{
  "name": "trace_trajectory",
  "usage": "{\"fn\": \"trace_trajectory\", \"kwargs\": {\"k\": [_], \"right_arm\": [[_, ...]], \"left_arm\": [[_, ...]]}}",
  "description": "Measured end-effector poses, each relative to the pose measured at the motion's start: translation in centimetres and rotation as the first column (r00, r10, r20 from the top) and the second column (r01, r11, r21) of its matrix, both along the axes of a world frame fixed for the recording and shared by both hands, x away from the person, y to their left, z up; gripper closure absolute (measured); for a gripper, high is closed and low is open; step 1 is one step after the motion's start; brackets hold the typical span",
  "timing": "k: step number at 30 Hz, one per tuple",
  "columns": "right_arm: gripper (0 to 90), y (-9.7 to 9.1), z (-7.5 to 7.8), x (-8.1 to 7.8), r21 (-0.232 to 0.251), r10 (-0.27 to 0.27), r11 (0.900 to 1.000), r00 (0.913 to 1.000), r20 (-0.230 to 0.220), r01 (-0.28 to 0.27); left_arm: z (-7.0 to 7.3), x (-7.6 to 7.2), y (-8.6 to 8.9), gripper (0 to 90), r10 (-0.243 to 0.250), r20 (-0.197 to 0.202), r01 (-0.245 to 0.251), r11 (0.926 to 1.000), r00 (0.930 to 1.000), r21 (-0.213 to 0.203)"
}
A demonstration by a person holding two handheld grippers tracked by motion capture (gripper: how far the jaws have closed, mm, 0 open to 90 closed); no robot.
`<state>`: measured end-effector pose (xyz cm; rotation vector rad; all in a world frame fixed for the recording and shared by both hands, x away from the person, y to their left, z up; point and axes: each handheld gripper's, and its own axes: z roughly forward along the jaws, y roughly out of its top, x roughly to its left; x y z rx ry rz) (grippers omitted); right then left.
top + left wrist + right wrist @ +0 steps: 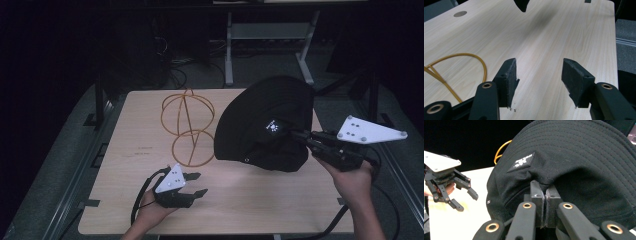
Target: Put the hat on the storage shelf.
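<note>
Nearest the bench's front edge, the left gripper (192,183) is held with jaws apart and empty. By the right edge, the hat (267,122) is clamped by the right gripper (544,202) and lifted; the wire stand (187,125) is not yet covered.

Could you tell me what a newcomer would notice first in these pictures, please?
Probably the big black hat held up over the table's right side, its fabric pinched in the shut right gripper. Next, the golden wire stand at the table's middle, with the open, empty left gripper nearer the front edge.
</note>
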<state>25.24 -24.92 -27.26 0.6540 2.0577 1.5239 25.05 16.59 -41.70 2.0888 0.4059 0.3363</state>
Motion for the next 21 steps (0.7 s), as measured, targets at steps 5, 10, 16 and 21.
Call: {"fn": "trace_trajectory", "kwargs": {"k": [5, 10, 16, 21], "right_arm": [[87.8, 0.6, 0.9, 0.4, -0.009, 0.02, 0.9998, 0.9998, 0.004, -0.02], [87.8, 1.4, 1.8, 1.0, -0.021, 0.044, 0.9988, 0.999, 0.003, -0.044], [87.8, 2.6, 2.5, 1.7, -0.043, 0.063, 0.9971, 0.998, 0.001, -0.062], [87.8, 3.4, 3.2, 2.2, -0.04, 0.078, 0.9962, 0.9969, 0.0, -0.078]], "left_arm": [[0.0, 0.0, 0.1, 44.8, -0.003, 0.007, 0.002, 1.0, 1.0, 0.003], [-0.1, 0.1, 0.3, 44.1, 0.003, 0.004, -0.003, 1.0, 1.0, -0.001], [-0.4, 0.1, 0.2, 42.0, 0.006, 0.005, -0.006, 1.0, 1.0, 0.006], [-0.4, 0.0, 0.0, 42.2, -0.003, 0.003, 0.003, 1.0, 1.0, 0.0]]}}
